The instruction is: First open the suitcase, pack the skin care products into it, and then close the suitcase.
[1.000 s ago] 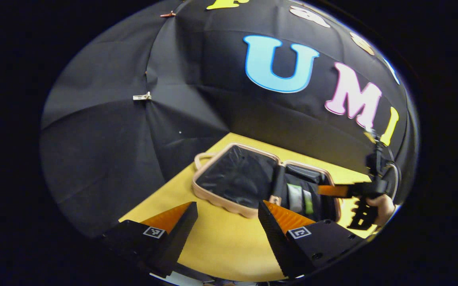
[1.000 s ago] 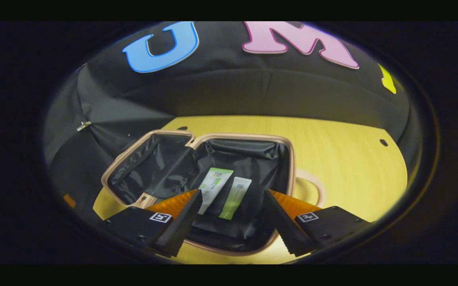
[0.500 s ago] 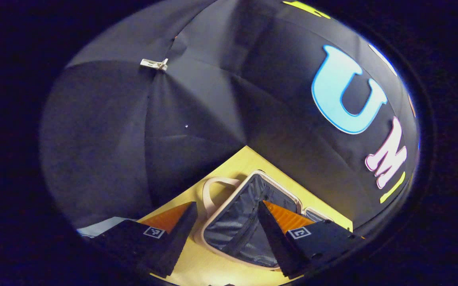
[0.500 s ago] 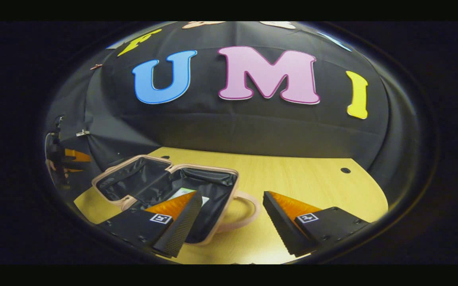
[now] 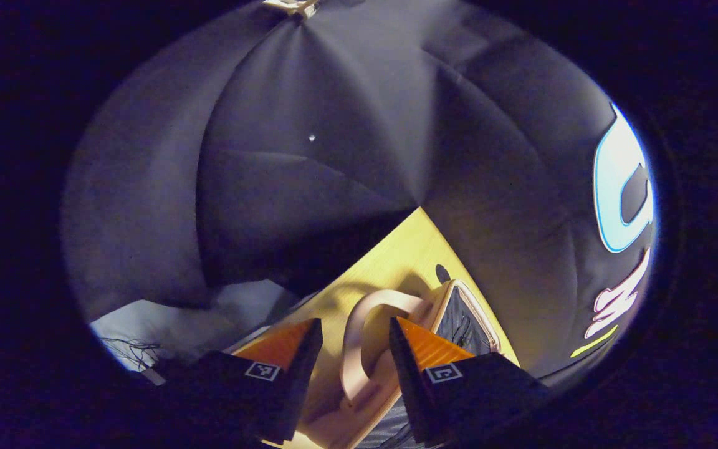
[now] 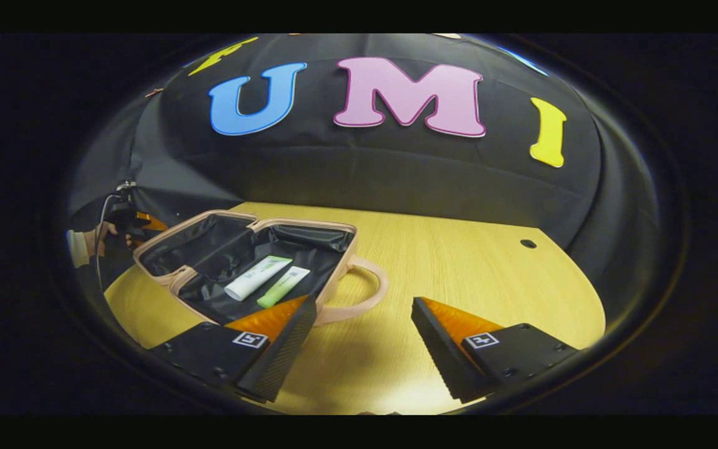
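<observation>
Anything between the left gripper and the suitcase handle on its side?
Nothing visible. The left gripper is open with the handle of the suitcase already between its fingers, not yet clamped. Both tubes lie inside.

Left claw [image 5: 351, 355] gapes, fingers parted and gripping nothing; right claw [image 6: 362, 340] spread wide, hanging over the counter's near edge.

The pink hard-shell suitcase [image 5: 459, 312] is cut off behind the left gripper's fingers [image 5: 424, 368]; the print on the two white-and-green tubes [image 6: 265, 280] is too small to be read.
</observation>
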### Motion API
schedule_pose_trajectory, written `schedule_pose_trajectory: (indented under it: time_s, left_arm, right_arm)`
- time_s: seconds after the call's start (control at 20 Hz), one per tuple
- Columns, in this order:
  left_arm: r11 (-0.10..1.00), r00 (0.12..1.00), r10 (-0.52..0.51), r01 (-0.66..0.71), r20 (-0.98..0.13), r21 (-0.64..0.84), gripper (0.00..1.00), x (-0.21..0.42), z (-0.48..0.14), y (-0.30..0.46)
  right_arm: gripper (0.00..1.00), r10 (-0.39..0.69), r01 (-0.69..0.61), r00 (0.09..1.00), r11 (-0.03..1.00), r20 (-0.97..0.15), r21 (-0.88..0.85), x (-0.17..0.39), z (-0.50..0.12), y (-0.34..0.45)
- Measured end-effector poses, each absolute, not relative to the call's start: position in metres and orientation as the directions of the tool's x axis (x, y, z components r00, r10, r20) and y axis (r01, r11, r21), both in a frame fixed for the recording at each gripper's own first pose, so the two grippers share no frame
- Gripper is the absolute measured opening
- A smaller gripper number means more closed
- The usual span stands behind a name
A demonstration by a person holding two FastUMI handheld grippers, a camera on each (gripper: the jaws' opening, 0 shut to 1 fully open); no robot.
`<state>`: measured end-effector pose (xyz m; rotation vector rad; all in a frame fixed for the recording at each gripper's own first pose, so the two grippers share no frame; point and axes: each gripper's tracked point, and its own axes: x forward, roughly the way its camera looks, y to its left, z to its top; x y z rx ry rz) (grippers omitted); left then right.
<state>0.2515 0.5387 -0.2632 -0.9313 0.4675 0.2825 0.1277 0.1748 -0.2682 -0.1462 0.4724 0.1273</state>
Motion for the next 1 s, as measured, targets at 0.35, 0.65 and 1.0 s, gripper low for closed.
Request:
schedule_pose_trajectory:
  time_s: [0.35, 0.65, 1.0]
  left_arm:
    - [0.740, 0.866, 0.143, -0.415, -0.479, -0.530, 0.08, 0.243, -0.207, 0.538]
    - [0.877, 0.944, 0.164, -0.273, -0.287, -0.395, 0.06, 0.201, -0.033, 0.452]
    - [0.954, 0.988, -0.027, -0.020, -0.152, -0.299, 0.05, 0.203, 0.042, 0.230]
  right_arm:
    - [0.99, 0.099, -0.172, 0.895, 0.976, -0.435, -0.133, 0.112, -0.236, 0.153]
    - [0.99, 0.085, -0.136, 0.905, 0.986, -0.417, -0.095, 0.118, -0.211, 0.125]
    - [0.99, 0.049, -0.060, 0.933, 0.998, -0.358, -0.021, 0.136, -0.182, 0.076]
